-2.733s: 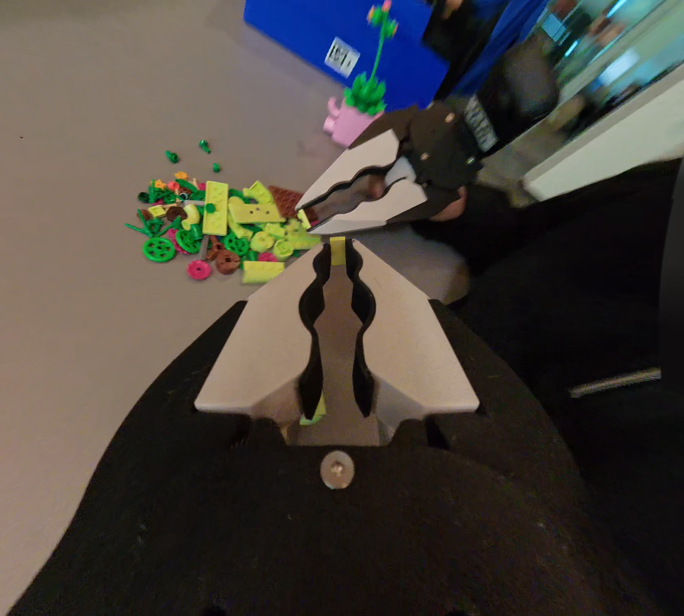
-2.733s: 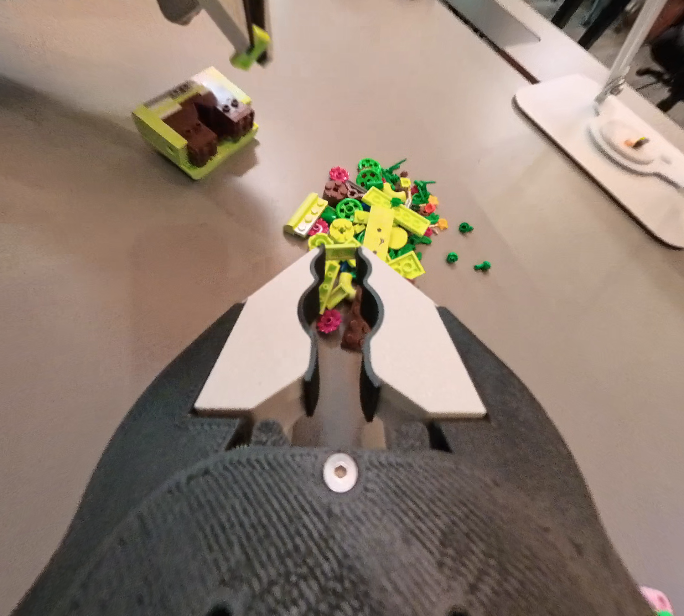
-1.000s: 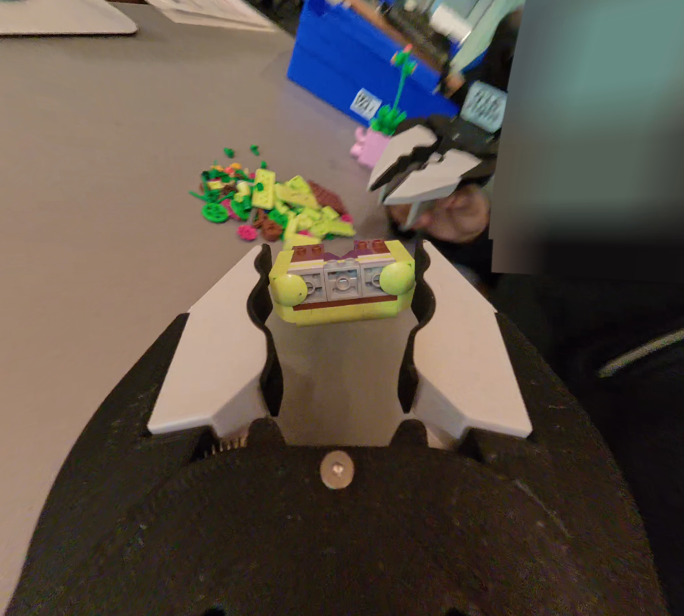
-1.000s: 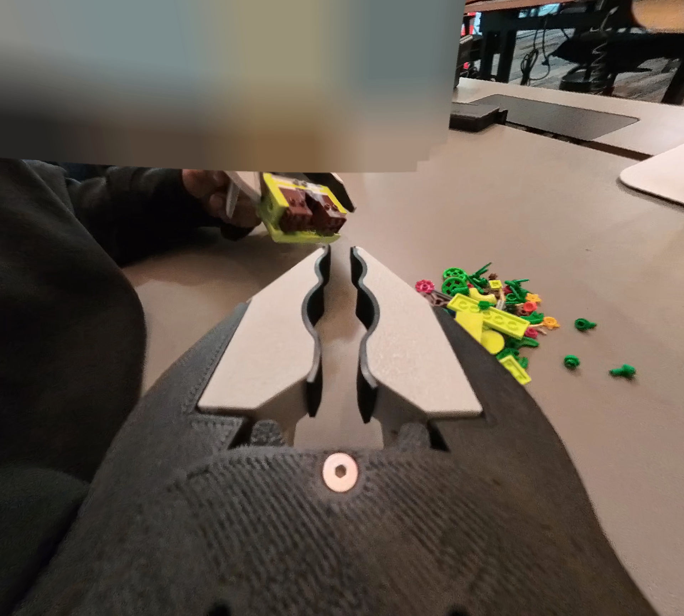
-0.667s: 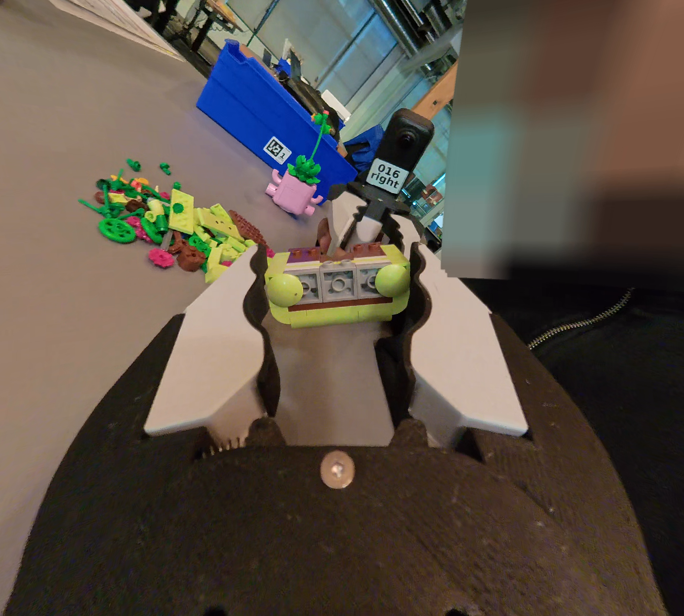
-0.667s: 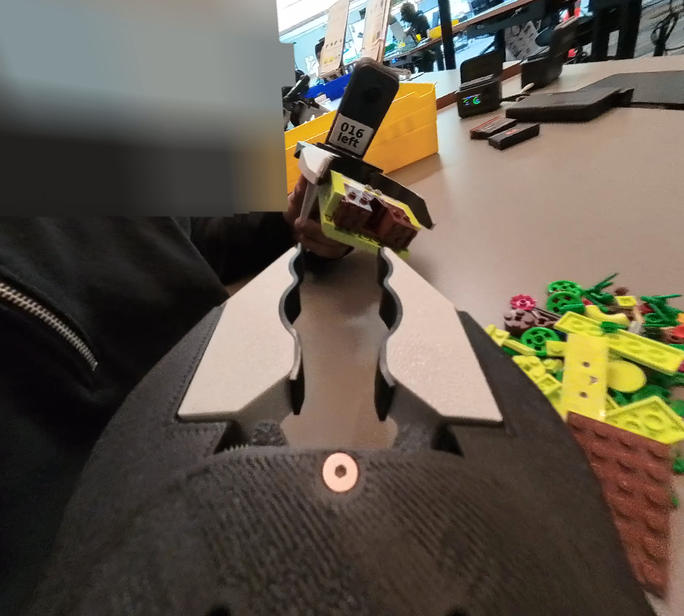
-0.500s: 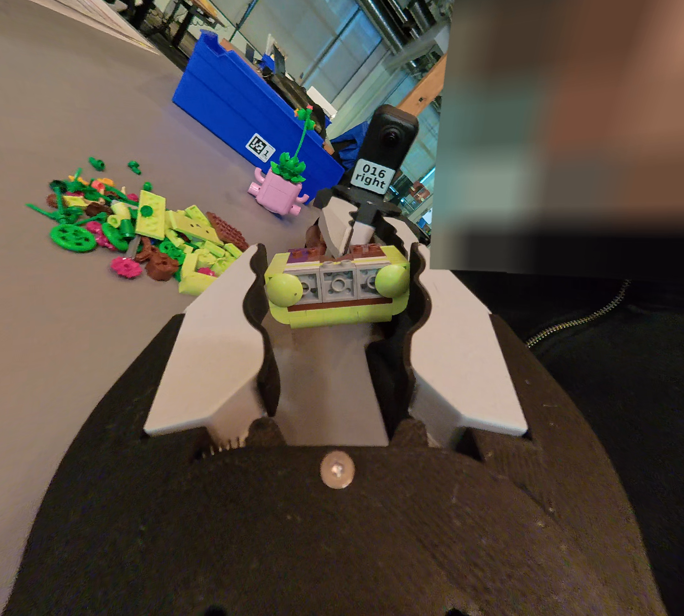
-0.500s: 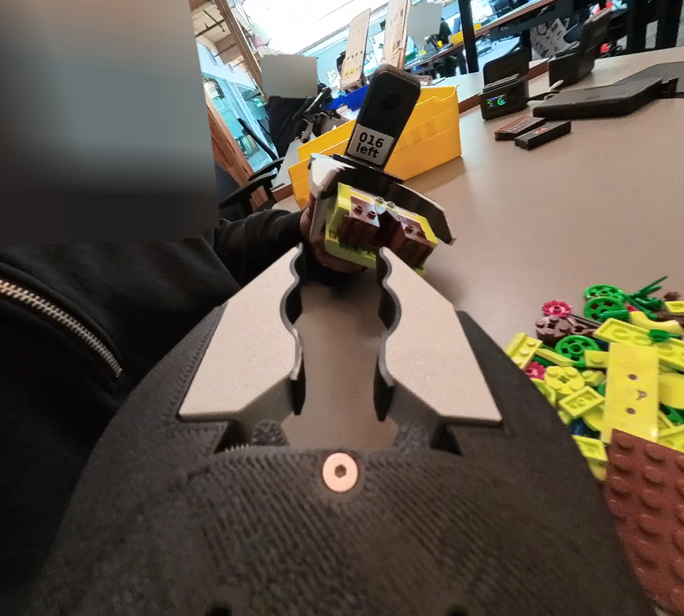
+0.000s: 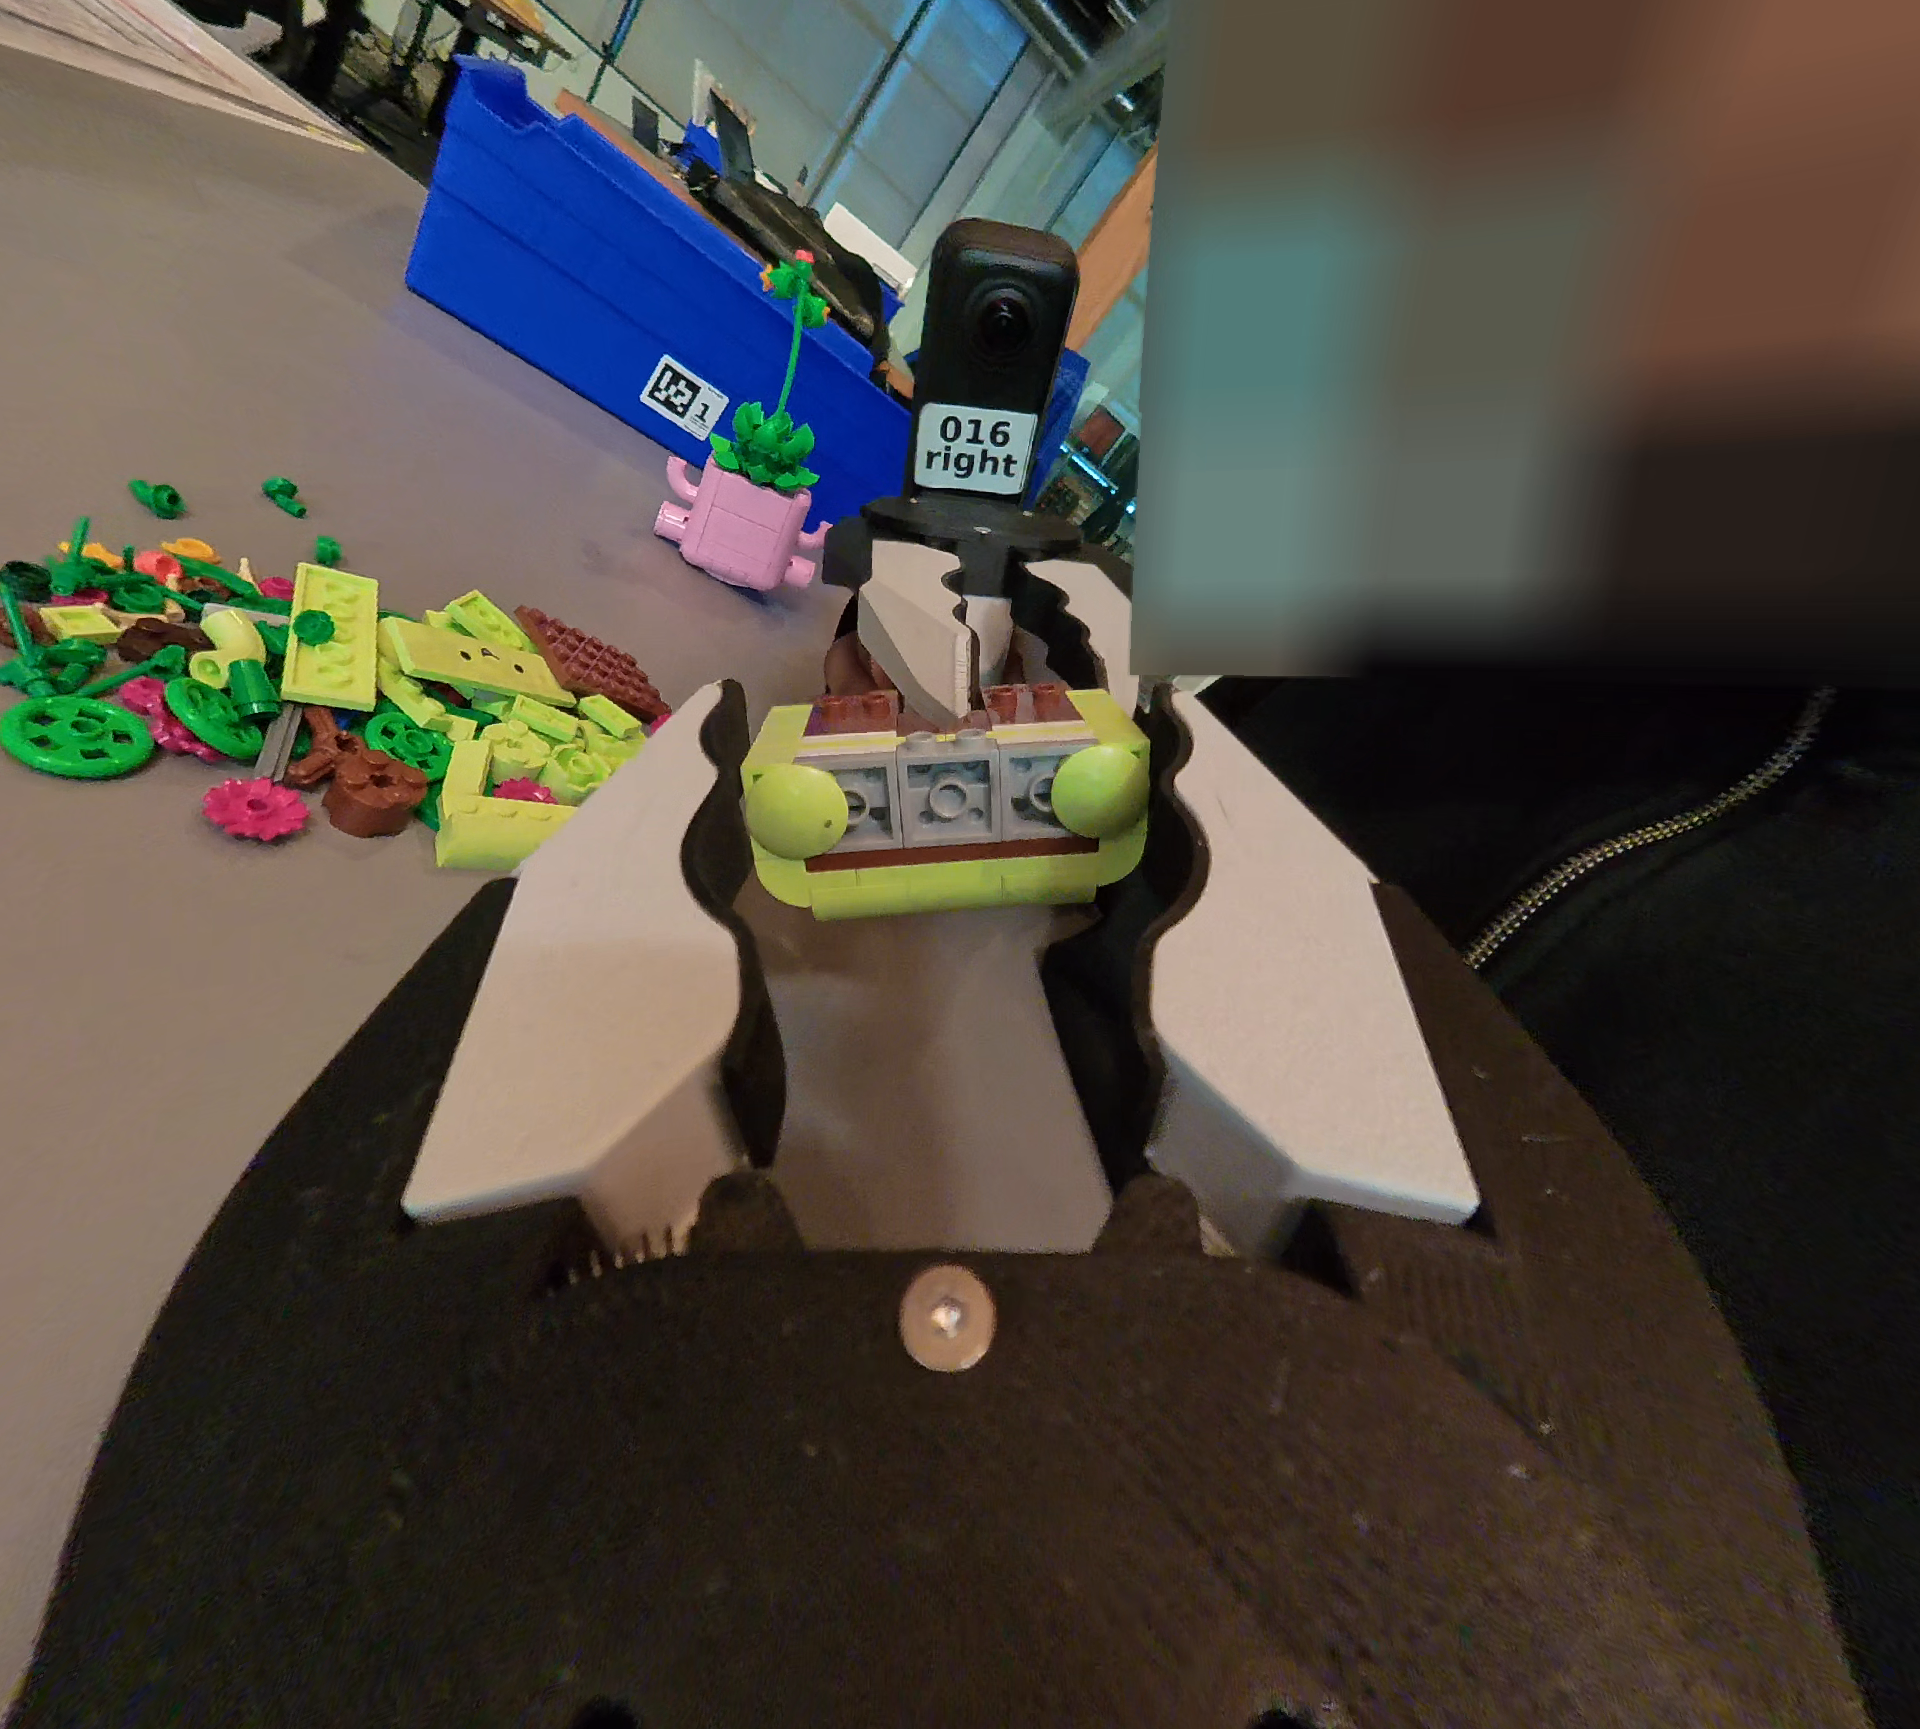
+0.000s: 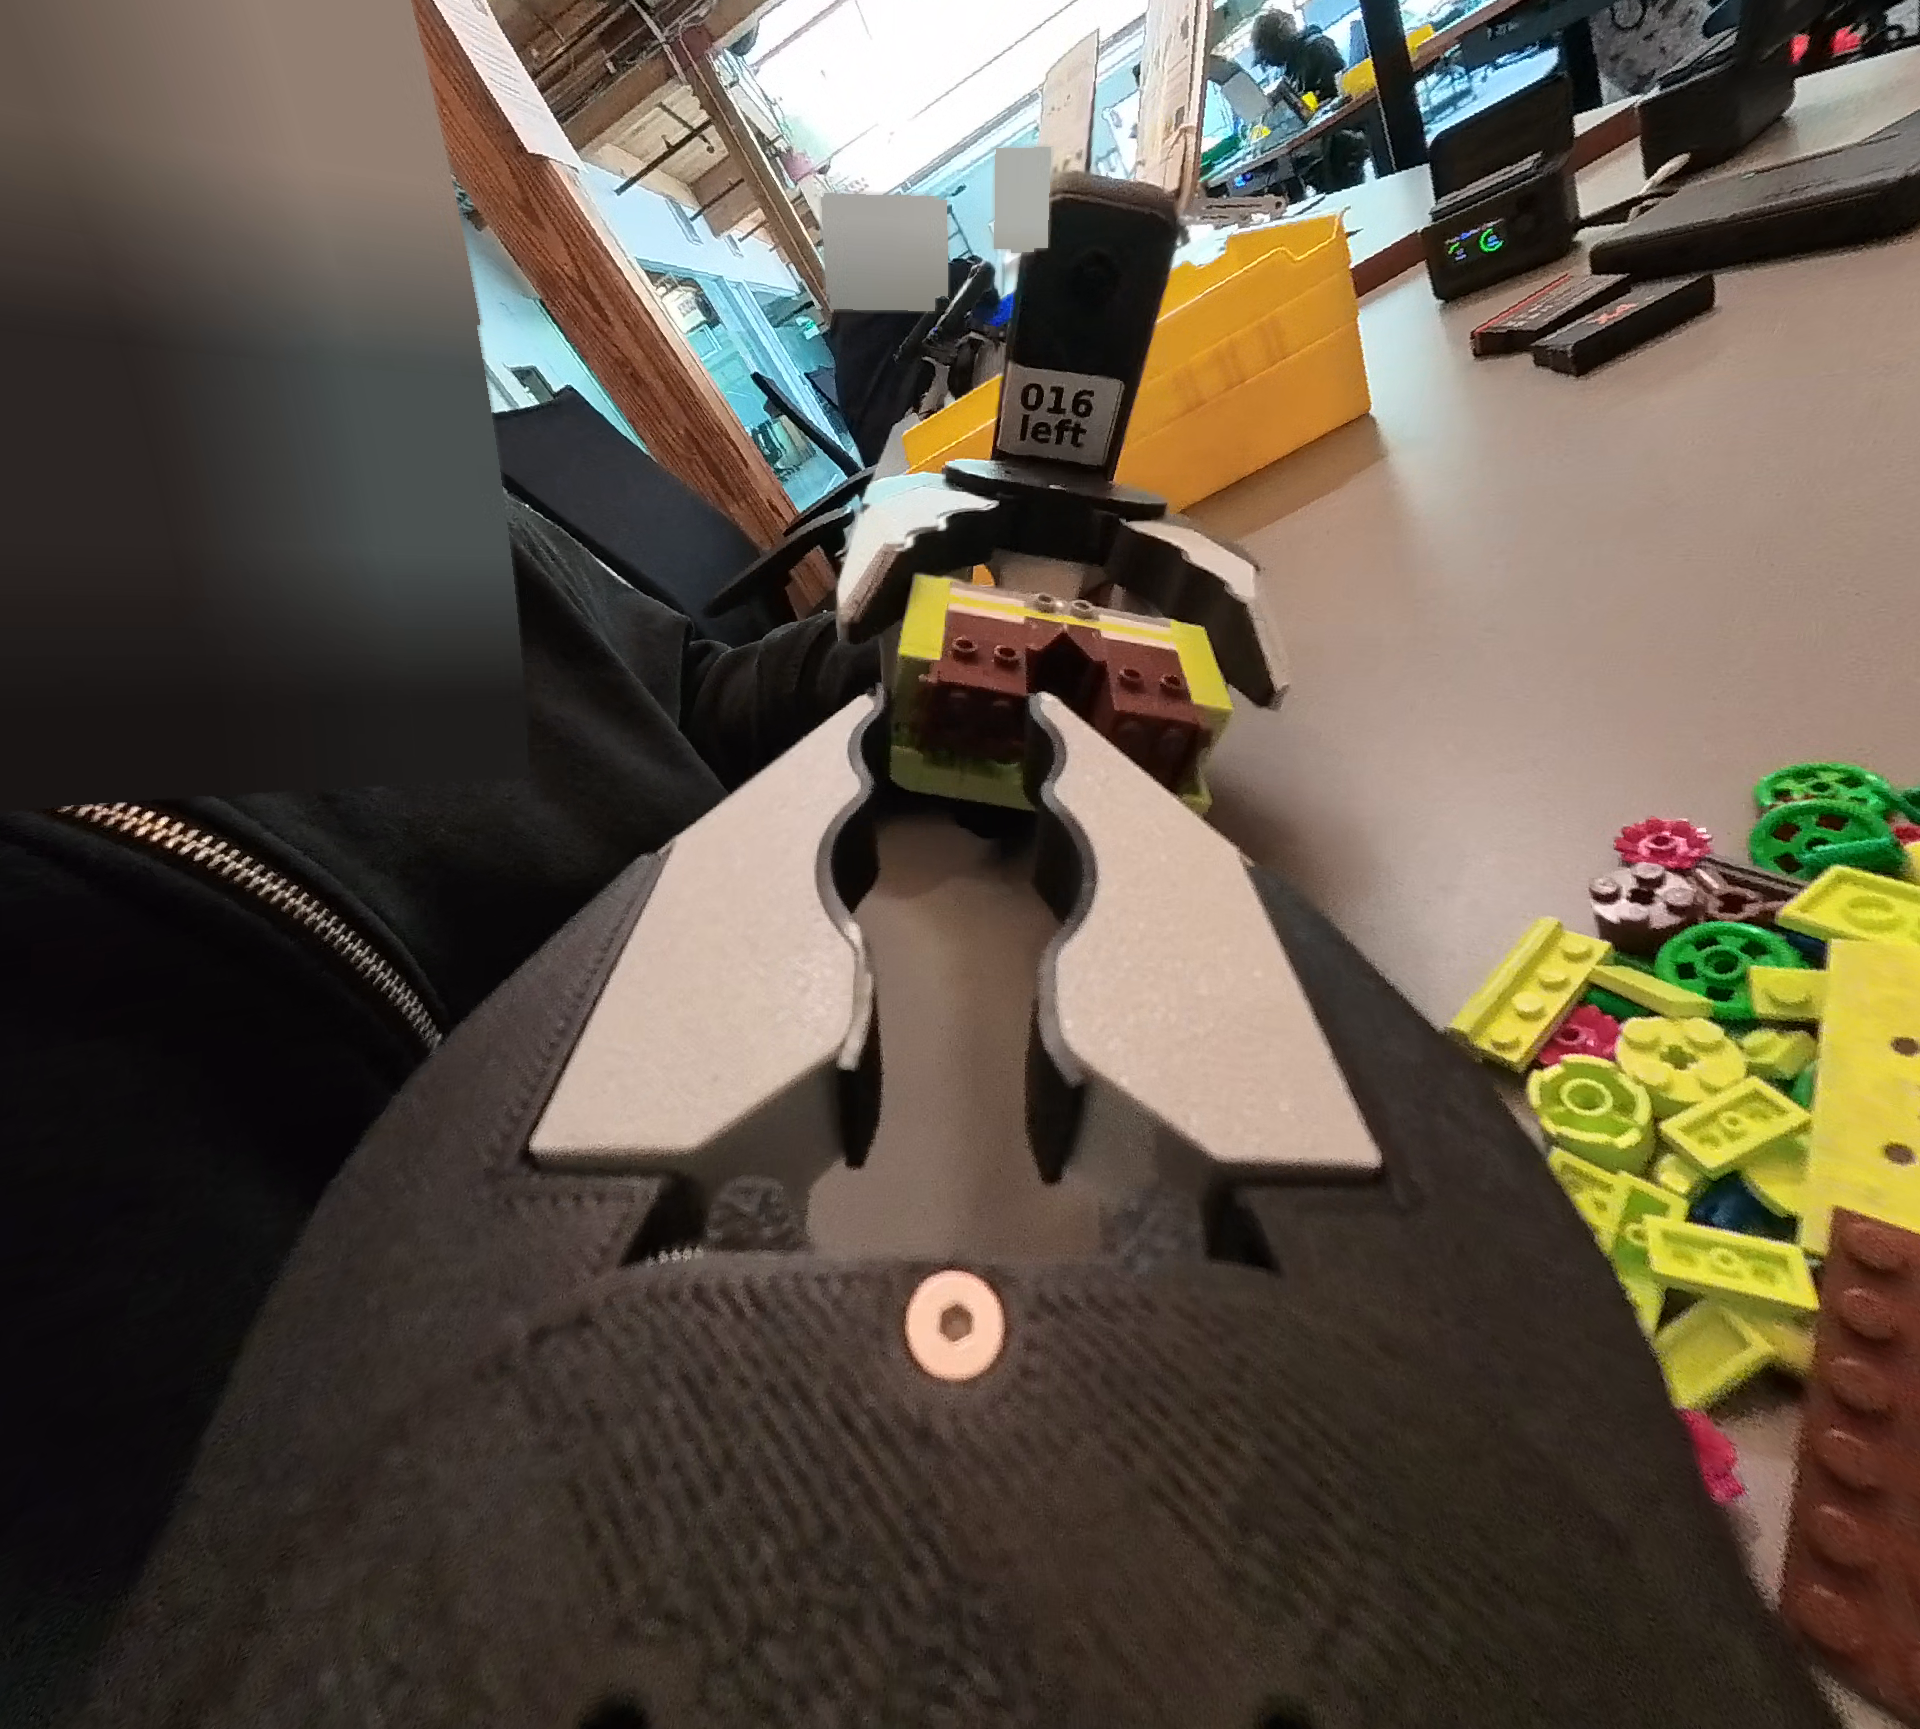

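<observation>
- Assembly of toy bricks (image 9: pixel 940 796), lime-green shell with grey studded blocks, two lime domes and brown blocks on top: held off the grey table (image 9: pixel 260 349), crosswise between the jaws of the left gripper (image 9: pixel 940 713).
- Left gripper: jaws wide apart and closed onto the two short ends of the assembly, their dark wavy inner faces touching its lime sides. The right wrist view shows the same grip from the far side (image 10: pixel 1049 599).
- Right gripper (image 10: pixel 956 723): jaws narrowed to a small gap, tips at the brown blocks on the top face of the assembly, one tip at the lime edge and the other by the central notch. Whether they press on a brown block or only straddle it cannot be told. The left wrist view shows it end-on (image 9: pixel 951 640), just behind the upper edge of the assembly.
- Pile of loose bricks (image 9: pixel 312 692), lime plates, green wheels, pink flowers and brown pieces: on the table, to the left gripper's left, well apart from both grippers.
- Pink brick pot with green plant (image 9: pixel 743 516): upright on the table beyond the pile, in front of a blue plastic bin (image 9: pixel 623 297).
- Yellow plastic bin (image 10: pixel 1247 370): on the table behind the left gripper.
- Dark zipped jacket (image 10: pixel 260 900): the person's, close behind both grippers.
</observation>
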Demonstrator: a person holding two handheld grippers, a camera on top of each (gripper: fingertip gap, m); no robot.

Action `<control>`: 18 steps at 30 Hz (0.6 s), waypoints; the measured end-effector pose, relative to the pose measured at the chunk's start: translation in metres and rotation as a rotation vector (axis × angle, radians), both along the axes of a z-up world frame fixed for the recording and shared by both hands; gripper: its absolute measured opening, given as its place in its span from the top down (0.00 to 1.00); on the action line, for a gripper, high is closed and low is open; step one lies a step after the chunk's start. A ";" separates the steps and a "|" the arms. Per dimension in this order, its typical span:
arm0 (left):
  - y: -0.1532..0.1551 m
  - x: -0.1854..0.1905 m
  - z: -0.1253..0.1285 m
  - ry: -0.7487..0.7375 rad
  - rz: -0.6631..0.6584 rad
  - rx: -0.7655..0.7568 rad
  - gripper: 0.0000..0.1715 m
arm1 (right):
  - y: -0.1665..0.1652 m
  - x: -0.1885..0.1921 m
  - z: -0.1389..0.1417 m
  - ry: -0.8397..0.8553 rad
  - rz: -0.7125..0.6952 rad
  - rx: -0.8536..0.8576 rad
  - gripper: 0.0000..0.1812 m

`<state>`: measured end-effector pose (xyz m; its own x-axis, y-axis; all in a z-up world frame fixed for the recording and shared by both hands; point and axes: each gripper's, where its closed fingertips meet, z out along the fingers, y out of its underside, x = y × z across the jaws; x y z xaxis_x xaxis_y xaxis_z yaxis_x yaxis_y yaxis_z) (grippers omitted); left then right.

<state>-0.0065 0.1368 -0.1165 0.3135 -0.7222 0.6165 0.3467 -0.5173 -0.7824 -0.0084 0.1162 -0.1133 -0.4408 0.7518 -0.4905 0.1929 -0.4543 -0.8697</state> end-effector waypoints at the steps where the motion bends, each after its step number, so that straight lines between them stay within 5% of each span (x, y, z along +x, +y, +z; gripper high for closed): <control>1: 0.000 0.000 -0.001 0.013 0.002 0.008 0.57 | 0.000 0.000 0.000 -0.002 0.002 -0.001 0.88; 18: -0.011 0.007 -0.037 0.481 0.000 0.112 0.48 | -0.001 0.001 -0.035 -0.150 -0.041 0.426 0.90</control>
<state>0.0007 0.1256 -0.1537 0.5437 -0.7758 0.3201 -0.0673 -0.4205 -0.9048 -0.0079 0.1148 -0.1485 -0.3542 0.9158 -0.1894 0.3205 -0.0714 -0.9446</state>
